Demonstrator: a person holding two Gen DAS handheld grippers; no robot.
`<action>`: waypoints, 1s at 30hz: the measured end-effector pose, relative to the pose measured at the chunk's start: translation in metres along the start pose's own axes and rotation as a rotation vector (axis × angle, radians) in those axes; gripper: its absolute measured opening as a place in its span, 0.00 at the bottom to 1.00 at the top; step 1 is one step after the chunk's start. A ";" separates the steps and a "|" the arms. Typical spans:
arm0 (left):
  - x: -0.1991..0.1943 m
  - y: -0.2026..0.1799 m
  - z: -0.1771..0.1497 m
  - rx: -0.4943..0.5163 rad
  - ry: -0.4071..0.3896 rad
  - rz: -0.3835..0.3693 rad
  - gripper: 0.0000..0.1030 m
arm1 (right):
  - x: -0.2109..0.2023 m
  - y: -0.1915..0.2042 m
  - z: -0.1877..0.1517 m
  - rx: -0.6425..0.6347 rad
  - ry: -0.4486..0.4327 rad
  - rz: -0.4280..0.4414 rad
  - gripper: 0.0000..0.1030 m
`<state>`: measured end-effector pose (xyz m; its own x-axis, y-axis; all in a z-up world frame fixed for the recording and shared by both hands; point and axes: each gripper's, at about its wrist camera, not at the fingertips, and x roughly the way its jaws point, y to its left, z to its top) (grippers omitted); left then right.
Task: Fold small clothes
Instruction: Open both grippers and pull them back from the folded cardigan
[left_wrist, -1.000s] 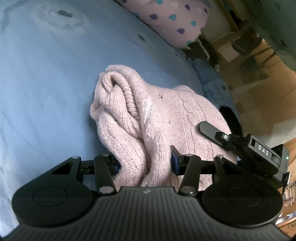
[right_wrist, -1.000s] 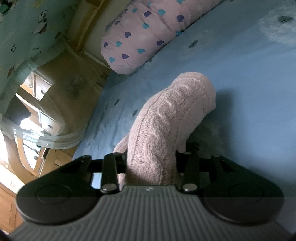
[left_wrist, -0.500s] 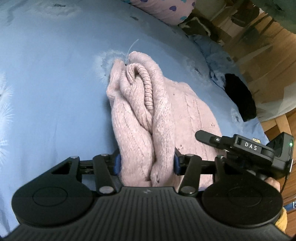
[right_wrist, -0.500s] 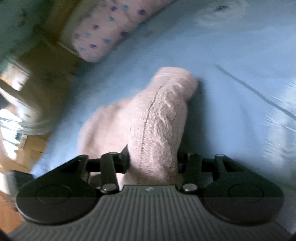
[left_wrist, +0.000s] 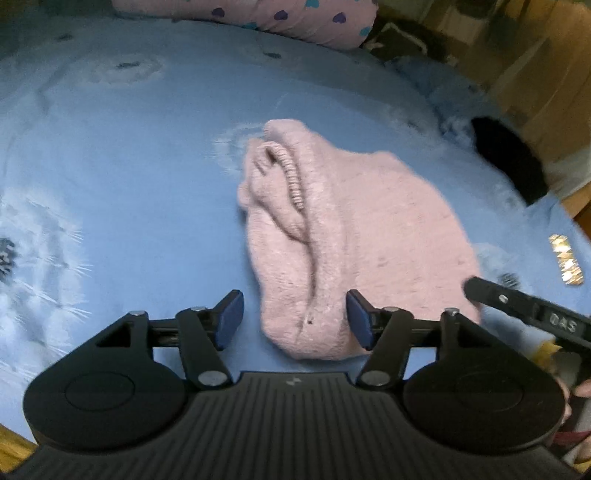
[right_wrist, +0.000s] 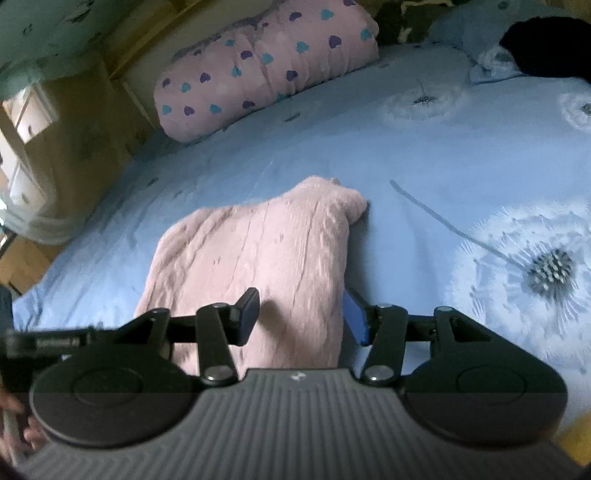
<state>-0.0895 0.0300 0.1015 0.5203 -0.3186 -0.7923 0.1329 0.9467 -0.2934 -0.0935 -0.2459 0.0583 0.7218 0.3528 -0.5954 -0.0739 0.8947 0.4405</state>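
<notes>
Left hand-held gripper (left_wrist: 295, 319), seen from its own wrist camera, stands wide, its jaws having just been opening. The near end of the pink knitted sweater (left_wrist: 343, 236) lies between them on the blue bedspread (left_wrist: 129, 177). The left blue pad (left_wrist: 231, 319) is clear of the knit with bare bedspread between; the right pad sits right at the fabric's edge, and whether it touches I cannot tell. The sweater is bunched lengthwise, running away from the jaws, a ribbed cuff (left_wrist: 291, 177) curled on top. Open bedspread spreads to the left and beyond it. A heart-print pillow (left_wrist: 258, 14) lies at the far edge and a black item (left_wrist: 509, 158) near the right edge. The other hand-held gripper's arm enters at lower right.

Right hand-held gripper (right_wrist: 301, 317), in its own wrist view, is partly open, its jaws having just been opening, over the sweater's (right_wrist: 251, 251) near right corner. Neither pad visibly presses the knit. The sweater lies flat ahead and to the left. A dandelion print (right_wrist: 546, 273) marks free bedspread to the right; the pillow (right_wrist: 258, 70) lies far left, beside wooden furniture (right_wrist: 74, 147).
</notes>
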 end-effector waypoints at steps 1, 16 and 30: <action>0.003 0.002 0.000 0.007 0.001 0.019 0.69 | 0.001 0.001 -0.005 -0.014 0.011 -0.010 0.52; -0.017 -0.036 -0.028 0.038 -0.058 0.147 0.83 | 0.001 0.009 -0.030 -0.124 -0.029 -0.075 0.56; 0.001 -0.065 -0.065 0.042 0.008 0.272 0.98 | -0.030 0.032 -0.064 -0.242 -0.054 -0.117 0.78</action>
<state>-0.1528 -0.0348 0.0847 0.5351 -0.0522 -0.8431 0.0243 0.9986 -0.0464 -0.1613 -0.2100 0.0473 0.7705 0.2339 -0.5930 -0.1454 0.9702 0.1939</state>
